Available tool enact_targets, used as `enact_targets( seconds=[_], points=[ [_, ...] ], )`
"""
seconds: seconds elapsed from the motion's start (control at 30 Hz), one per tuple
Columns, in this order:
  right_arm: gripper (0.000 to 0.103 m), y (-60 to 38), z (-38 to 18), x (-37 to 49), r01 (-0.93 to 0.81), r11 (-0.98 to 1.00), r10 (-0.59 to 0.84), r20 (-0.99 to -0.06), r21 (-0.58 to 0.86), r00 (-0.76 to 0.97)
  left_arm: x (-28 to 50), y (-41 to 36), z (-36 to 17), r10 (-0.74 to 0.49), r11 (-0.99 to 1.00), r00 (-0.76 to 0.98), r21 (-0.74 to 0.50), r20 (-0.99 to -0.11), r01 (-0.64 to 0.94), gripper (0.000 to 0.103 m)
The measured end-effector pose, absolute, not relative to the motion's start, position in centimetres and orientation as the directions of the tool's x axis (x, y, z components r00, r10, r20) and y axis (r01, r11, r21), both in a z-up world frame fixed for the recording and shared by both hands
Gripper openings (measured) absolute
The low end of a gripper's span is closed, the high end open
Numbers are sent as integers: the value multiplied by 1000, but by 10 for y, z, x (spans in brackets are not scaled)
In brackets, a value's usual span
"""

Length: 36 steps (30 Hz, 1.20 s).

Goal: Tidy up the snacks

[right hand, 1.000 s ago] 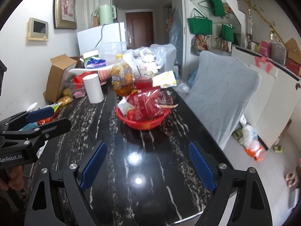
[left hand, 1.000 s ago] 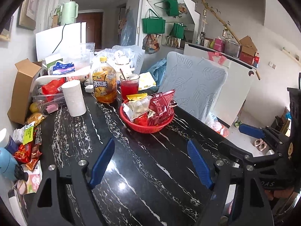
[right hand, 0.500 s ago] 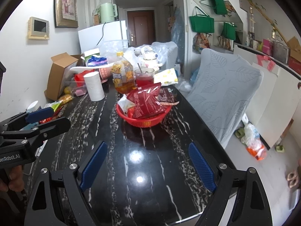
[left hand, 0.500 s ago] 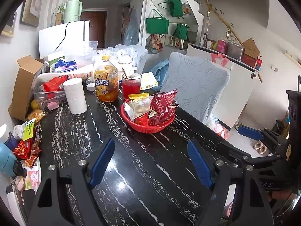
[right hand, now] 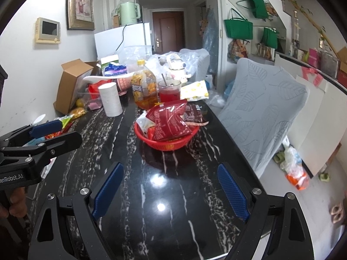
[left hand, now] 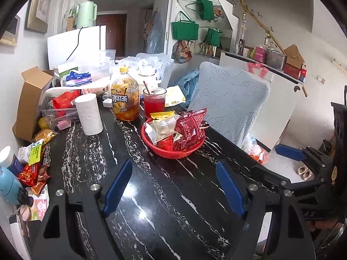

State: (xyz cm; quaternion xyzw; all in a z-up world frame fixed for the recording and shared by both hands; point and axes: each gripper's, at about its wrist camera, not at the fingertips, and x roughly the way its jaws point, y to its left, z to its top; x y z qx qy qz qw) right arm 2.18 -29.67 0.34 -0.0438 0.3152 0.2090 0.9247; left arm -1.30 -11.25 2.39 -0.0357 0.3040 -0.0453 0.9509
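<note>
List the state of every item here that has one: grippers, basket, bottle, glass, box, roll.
left gripper: open, empty
right gripper: open, empty
red basket: heaped with snack packets
tea bottle: upright, capped, partly full
glass: upright, red drink, spoon inside
cardboard box: flaps open
paper roll: standing on end

left gripper jaws wide and empty, right gripper likewise

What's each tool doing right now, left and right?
Left tool: open, empty, over the bare table.
Right tool: open, empty, short of the red basket.
</note>
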Motion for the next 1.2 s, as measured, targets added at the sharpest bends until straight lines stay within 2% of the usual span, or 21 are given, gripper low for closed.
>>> enact_targets(
  seconds=[0.53, 0.87, 1.2],
  points=[
    [89, -314, 2, 30, -410, 912, 341, -595, 21, 728, -6, -130, 27, -83, 996, 817, -76, -570, 48, 79],
    [89, -322, -2, 38, -422, 906, 357, -589, 30, 725, 0, -136, 21, -107, 993, 804, -107, -585, 54, 79],
    [89, -326, -3, 40, -398, 917, 332, -592, 21, 734, 1, -136, 20, -52, 998, 804, -61, -593, 19, 79]
  ],
)
